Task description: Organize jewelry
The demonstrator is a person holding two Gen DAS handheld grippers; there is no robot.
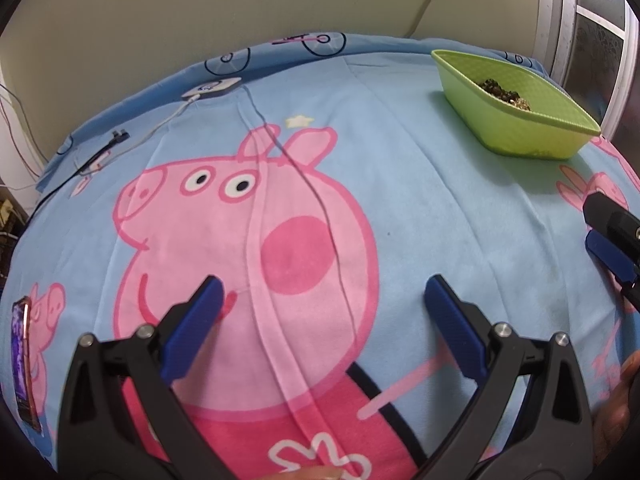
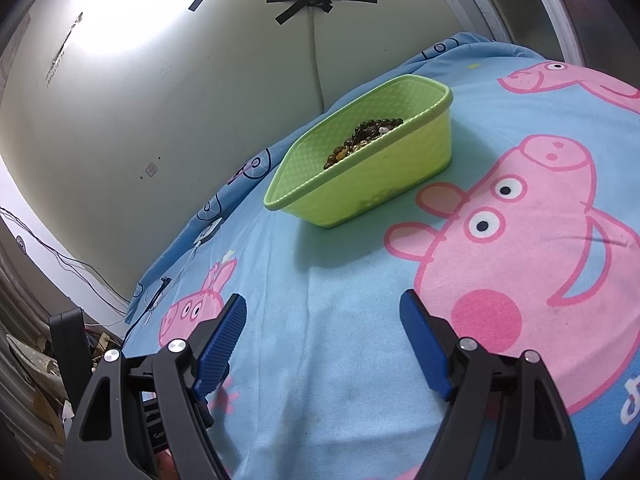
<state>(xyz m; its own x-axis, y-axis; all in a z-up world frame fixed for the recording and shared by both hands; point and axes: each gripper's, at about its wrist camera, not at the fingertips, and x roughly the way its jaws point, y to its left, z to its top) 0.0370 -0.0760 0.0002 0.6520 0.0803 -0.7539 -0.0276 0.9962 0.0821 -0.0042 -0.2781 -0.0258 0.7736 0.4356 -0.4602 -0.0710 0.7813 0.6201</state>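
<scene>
Right gripper (image 2: 322, 316) spread and empty, left gripper (image 1: 322, 304) likewise, beaded jewelry (image 2: 362, 140) in green basket (image 2: 384, 184) well ahead

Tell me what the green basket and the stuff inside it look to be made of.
Green basket: likely moulded plastic, matte, with a woven-look texture and a smooth rolled rim. Beads inside it: glossy dark brown and amber rounds, maybe stone or glass; too small to tell.

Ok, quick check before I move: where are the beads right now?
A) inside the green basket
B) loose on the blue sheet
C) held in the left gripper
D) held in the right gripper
A: the dark beads lie heaped inside the green basket, and both grippers are open with nothing between their fingers.
</scene>
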